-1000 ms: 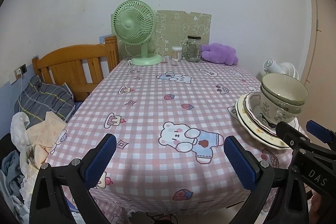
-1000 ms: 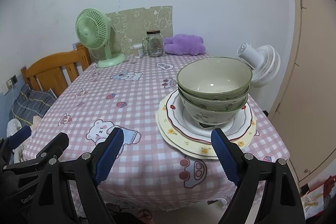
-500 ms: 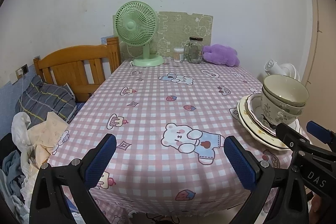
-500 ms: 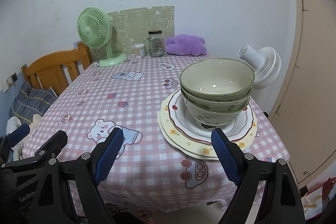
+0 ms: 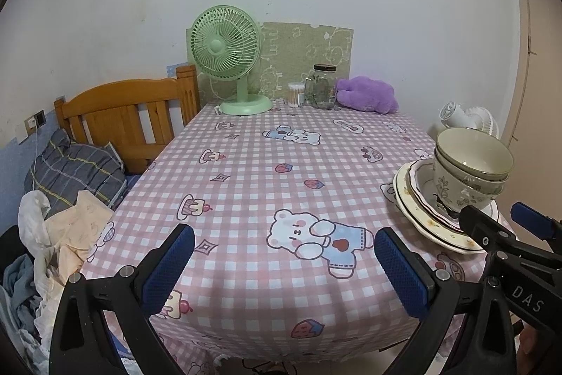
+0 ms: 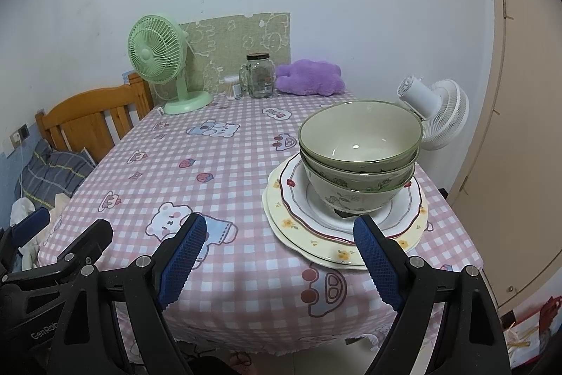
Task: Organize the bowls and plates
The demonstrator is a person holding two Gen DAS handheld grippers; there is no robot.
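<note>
Two green-rimmed bowls (image 6: 360, 143) are nested on a white red-rimmed plate (image 6: 295, 188), which lies on a cream flowered plate (image 6: 288, 224) at the table's near right. The stack also shows in the left wrist view (image 5: 470, 164) at the right edge. My right gripper (image 6: 281, 255) is open and empty, just short of the table's front edge, left of the stack. My left gripper (image 5: 284, 266) is open and empty over the front edge, left of the right one.
A pink checked tablecloth (image 5: 281, 164) covers the table. At the back stand a green fan (image 5: 228, 58), a glass jar (image 5: 320, 86), a cotton swab box (image 5: 295, 94) and a purple plush (image 5: 367, 94). A white fan (image 6: 435, 111) is at the right, a wooden bed (image 5: 123, 115) at the left.
Both grippers have drawn back a little from the table, so the table and the stack look smaller and farther. Both stay open; the dishes have not moved.
</note>
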